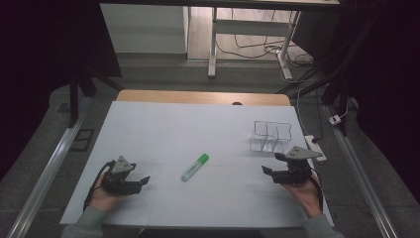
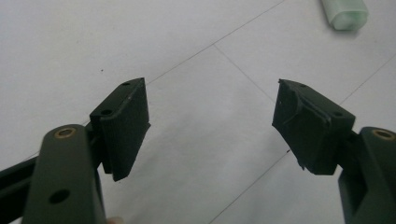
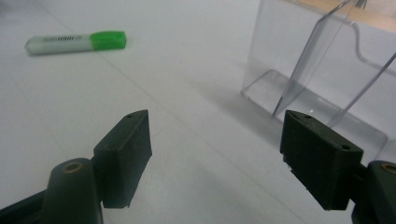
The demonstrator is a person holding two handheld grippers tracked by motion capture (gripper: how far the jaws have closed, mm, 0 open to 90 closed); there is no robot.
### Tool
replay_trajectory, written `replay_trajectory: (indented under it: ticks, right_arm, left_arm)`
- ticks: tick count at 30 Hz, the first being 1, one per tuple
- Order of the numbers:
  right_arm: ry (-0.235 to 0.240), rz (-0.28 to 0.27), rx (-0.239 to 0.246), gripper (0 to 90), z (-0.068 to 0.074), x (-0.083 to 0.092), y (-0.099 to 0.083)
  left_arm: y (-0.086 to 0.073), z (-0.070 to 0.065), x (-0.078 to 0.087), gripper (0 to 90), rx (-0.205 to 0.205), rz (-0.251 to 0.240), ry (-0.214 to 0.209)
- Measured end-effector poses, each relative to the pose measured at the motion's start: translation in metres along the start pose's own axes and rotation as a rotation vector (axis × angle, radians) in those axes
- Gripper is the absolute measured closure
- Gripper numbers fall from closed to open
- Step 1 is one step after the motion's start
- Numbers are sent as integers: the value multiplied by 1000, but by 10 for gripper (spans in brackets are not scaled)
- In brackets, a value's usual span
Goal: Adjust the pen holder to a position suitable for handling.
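In the high view, a green-capped highlighter (image 1: 195, 167) lies on the white table (image 1: 163, 129), a little below the centre of the frame, with its green cap toward the upper right. It lies between the two grippers and touches neither.

The left gripper (image 1: 143, 181) is at the lower left of the high view, held in the person's left hand (image 1: 103, 197). Its jaws are spread apart and nothing is between them. In the left gripper view the pale end of the highlighter (image 2: 345, 13) shows at the upper right corner.

The right gripper (image 1: 267, 171) is at the lower right of the high view, in the right hand (image 1: 303, 191). Its jaws also stand wide apart with only bare table between them.

In the right gripper view the highlighter (image 3: 77, 42) is at the upper left. There is dark printing on its pale barrel, but it is too small to read. A clear plastic holder (image 3: 322, 74) with compartments fills the upper right there; in the high view the holder (image 1: 270, 136) stands just above the right gripper.
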State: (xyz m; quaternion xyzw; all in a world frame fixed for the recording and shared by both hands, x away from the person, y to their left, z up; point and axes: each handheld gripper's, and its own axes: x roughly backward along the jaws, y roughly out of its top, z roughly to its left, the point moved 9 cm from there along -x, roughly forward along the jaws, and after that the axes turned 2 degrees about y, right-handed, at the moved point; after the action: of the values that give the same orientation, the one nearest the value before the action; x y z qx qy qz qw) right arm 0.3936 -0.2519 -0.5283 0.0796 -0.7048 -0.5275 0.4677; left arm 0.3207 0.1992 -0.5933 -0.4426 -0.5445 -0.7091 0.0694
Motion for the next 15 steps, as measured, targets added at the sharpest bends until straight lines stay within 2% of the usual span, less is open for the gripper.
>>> replay_trajectory:
  ticks: [2,7,11,15]
  right_arm:
    - [0,3,-1,242,-1,0,3]
    - [-43,7,-22,263,-9,6,14]
    - [-78,32,-36,297,-18,11,13]
    - [-112,48,-77,354,-29,15,8]
  left_arm:
    - [0,0,1,269,2,-4,1]
    - [0,-3,2,269,-7,-7,-2]
    - [1,-3,2,270,-10,-9,-2]
    - [2,-3,-1,269,-15,-4,-4]
